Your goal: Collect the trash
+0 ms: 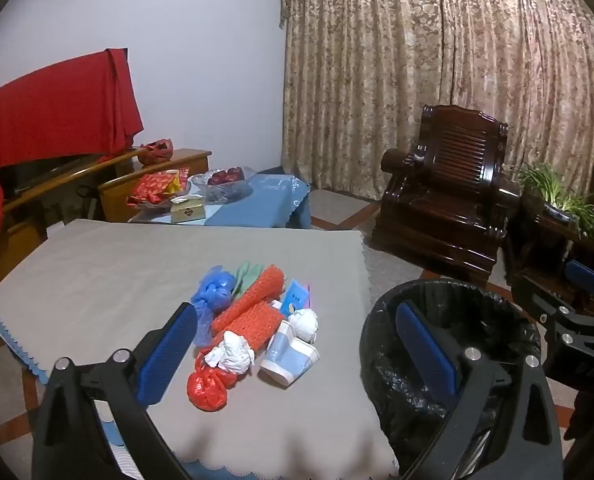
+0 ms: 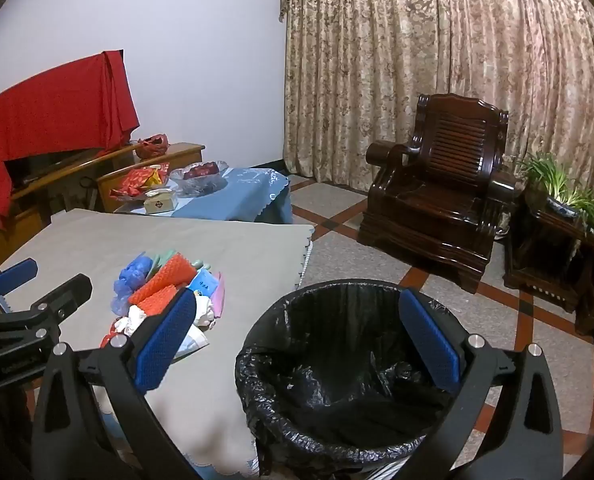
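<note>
A pile of trash lies on the grey-clothed table point(image 1: 97, 280): two orange foam nets point(image 1: 253, 304), a blue plastic bag point(image 1: 211, 292), a red plastic bag point(image 1: 207, 388), crumpled white tissues point(image 1: 235, 354), a blue-white paper cup point(image 1: 289, 354) on its side and a small blue packet point(image 1: 295, 300). The pile also shows in the right wrist view point(image 2: 165, 288). A bin with a black liner point(image 2: 337, 360) stands on the floor right of the table. My left gripper point(image 1: 297, 354) is open and empty above the table's near edge. My right gripper point(image 2: 297, 344) is open and empty above the bin.
A dark wooden armchair point(image 1: 445, 196) stands at the back right, with a potted plant point(image 1: 561, 200) on a side table. A blue-clothed low table point(image 1: 257, 204) holds a glass fruit bowl and a tissue box. A red cloth point(image 1: 53, 112) drapes a cabinet at left.
</note>
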Demonstrator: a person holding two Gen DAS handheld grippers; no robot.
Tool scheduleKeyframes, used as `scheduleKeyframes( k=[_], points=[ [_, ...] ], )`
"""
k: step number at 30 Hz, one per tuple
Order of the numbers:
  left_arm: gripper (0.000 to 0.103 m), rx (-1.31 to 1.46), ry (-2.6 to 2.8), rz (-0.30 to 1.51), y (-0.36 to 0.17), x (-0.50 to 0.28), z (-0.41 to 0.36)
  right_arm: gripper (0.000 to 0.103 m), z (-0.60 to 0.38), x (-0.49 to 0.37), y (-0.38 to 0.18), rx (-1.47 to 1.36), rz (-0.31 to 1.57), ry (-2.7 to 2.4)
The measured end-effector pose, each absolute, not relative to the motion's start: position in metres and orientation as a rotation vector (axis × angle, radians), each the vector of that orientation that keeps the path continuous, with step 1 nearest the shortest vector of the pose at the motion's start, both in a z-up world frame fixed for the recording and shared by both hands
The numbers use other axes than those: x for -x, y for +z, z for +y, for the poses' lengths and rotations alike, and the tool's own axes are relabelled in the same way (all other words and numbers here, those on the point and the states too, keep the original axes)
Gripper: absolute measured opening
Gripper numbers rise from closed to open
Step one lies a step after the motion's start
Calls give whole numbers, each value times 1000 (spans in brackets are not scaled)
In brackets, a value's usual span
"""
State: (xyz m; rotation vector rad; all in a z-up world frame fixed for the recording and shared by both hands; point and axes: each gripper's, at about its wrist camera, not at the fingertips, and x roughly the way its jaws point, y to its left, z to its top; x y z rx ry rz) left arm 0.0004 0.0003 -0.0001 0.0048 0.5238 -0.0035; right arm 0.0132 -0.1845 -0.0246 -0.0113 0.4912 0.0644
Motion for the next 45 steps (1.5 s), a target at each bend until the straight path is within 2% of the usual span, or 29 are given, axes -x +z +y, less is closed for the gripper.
scheduleKeyframes(
  k=[45],
  points=[
    [97,-9,0,514,-9,-5,8,98,-184,-14,-25,12,499,64]
  ],
)
